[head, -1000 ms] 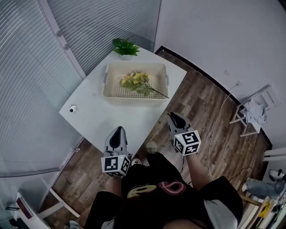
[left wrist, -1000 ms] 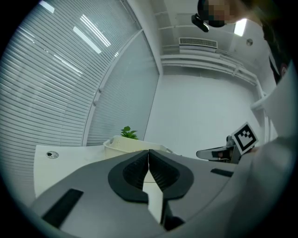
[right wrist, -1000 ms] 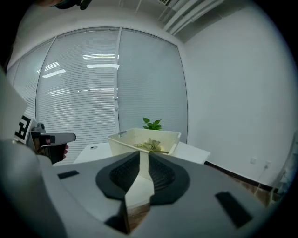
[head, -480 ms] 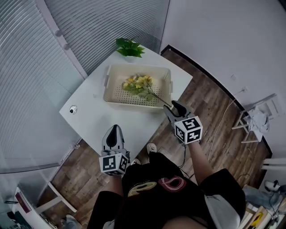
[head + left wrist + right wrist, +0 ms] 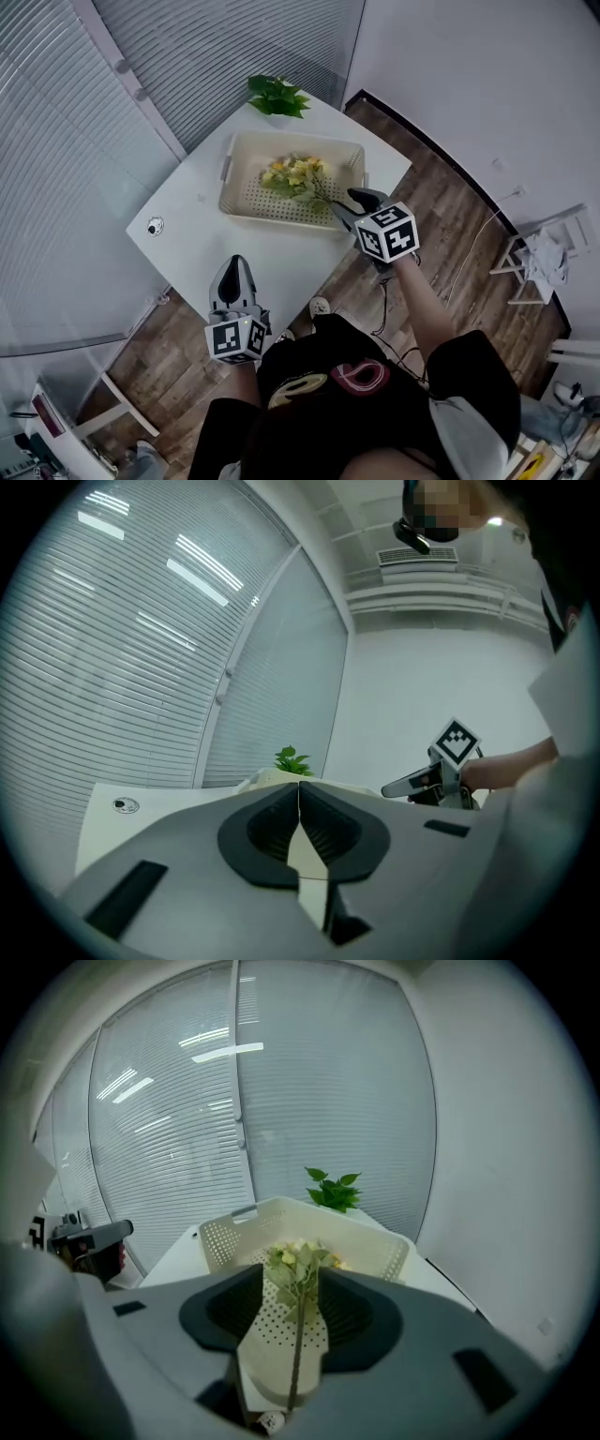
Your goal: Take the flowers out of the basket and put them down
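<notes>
While flowers (image 5: 295, 174) lie in basket (image 5: 300, 141), R hand-held gripper (image 5: 345, 201), jaws just opened wider, straddles stem (image 5: 297, 1349); L hand-held gripper (image 5: 234, 262) shut.

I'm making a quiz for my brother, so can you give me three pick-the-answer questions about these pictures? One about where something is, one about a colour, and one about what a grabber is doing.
1. Where are the flowers?
A) in the basket
B) on the floor
C) on a chair

2. What colour is the basket?
A) red
B) cream
C) black

3. How are the fingers of the right gripper?
A) squeezed shut on nothing
B) apart, with the flower stem between them
C) holding a cup

Answers:
1 A, the blooms lie inside its holey walls.
2 B, it is pale cream plastic.
3 B, the fingers have just been opening, and the stem runs between them without being pinched.
</notes>
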Demonstrator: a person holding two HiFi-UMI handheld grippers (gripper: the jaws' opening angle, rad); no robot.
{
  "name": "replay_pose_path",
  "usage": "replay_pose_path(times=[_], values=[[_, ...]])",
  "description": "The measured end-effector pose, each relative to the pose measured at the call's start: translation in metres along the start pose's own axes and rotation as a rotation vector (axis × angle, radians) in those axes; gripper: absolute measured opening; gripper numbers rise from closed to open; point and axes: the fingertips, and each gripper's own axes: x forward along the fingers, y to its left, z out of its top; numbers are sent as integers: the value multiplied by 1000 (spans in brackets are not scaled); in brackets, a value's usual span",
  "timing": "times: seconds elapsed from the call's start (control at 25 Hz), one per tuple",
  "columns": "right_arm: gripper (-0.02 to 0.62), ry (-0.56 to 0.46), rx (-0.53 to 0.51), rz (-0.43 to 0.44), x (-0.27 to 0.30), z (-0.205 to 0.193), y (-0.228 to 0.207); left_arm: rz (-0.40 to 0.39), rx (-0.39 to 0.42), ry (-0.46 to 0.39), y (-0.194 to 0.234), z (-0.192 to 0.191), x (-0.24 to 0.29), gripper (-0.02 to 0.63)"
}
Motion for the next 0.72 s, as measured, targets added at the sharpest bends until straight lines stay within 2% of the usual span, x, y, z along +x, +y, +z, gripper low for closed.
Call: replay_pose_path(times=[0.28, 0.52, 0.72], values=[[201, 146, -40, 83, 38, -6, 6, 64, -29, -29, 19, 9, -1, 18], [201, 295, -159, 83, 53, -17, 6, 86, -7, -35, 23, 14, 0, 18], [199, 327, -211, 81, 63, -13, 5, 90, -22, -34, 26, 11, 5, 18]])
